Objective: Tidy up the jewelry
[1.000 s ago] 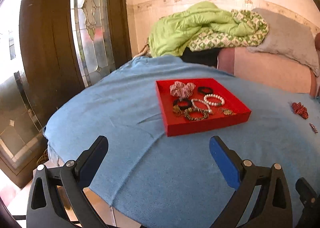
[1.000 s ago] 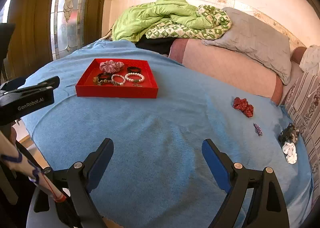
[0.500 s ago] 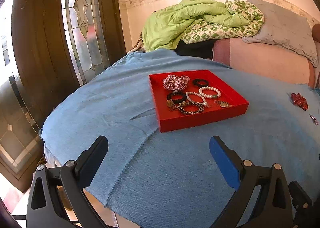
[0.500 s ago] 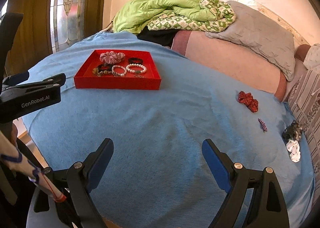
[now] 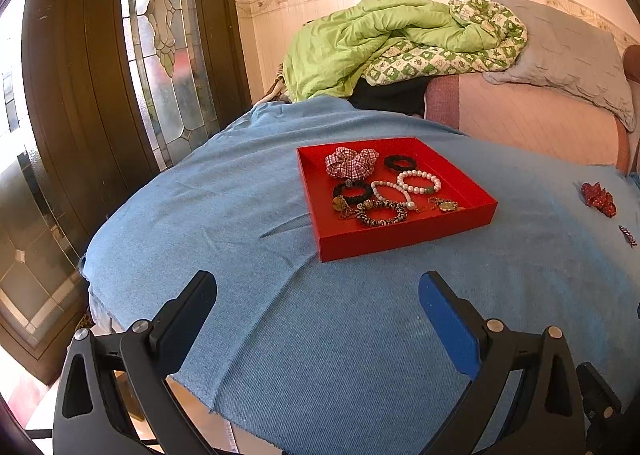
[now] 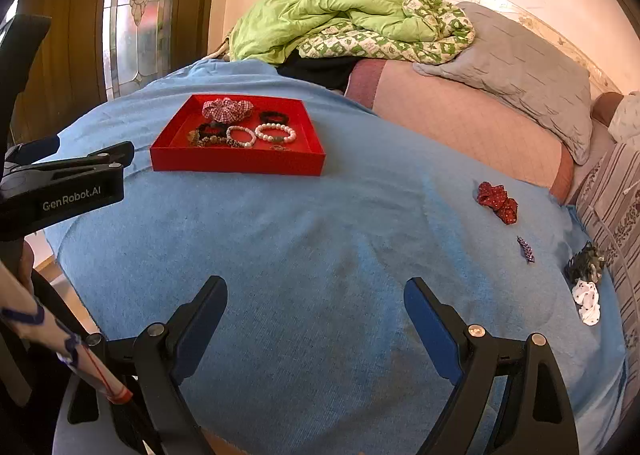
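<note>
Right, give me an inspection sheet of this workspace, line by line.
Surface: blue cloth, wrinkled near the tray.
Job's things: red tray holding bracelets and scrunchies; red scrunchie, small clip, dark scrunchie and white scrunchie loose on the cloth.
Clutter: nothing seen on the cloth.
Grippers: left gripper and right gripper open, empty, above the cloth.
Cables: nothing seen.
Surroundings: green quilt, grey pillow, glass-panelled door.

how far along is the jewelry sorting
Partly done: bracelets and hair ties already lie in the red tray. In hand: nothing, both the left claw and right claw are open. Left: the red scrunchie, small clip and two pieces on the blue cloth.
</note>
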Tool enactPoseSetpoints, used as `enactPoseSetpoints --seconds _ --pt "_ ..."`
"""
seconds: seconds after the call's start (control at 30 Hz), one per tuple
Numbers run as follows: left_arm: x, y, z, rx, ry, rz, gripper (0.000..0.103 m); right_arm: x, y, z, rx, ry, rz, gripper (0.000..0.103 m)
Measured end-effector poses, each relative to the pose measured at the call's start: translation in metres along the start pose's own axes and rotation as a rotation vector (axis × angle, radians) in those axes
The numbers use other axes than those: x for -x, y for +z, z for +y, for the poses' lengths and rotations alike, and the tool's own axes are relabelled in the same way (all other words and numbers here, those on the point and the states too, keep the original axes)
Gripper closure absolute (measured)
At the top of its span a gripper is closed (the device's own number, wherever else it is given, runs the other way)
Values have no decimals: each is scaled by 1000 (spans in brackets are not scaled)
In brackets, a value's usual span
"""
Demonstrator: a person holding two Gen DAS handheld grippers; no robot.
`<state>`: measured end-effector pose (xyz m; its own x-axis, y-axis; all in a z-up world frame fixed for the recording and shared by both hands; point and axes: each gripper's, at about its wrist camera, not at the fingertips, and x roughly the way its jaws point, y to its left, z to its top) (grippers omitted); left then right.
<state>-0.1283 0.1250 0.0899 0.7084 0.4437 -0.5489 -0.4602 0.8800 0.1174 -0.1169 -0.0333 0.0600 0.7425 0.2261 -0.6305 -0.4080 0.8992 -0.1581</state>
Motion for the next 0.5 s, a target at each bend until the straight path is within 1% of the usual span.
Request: enactPoseSetpoints --seconds 0.5 --pt "-1 -2 0 -3 -2 5 2 0 0 -1 1 -1 4 10"
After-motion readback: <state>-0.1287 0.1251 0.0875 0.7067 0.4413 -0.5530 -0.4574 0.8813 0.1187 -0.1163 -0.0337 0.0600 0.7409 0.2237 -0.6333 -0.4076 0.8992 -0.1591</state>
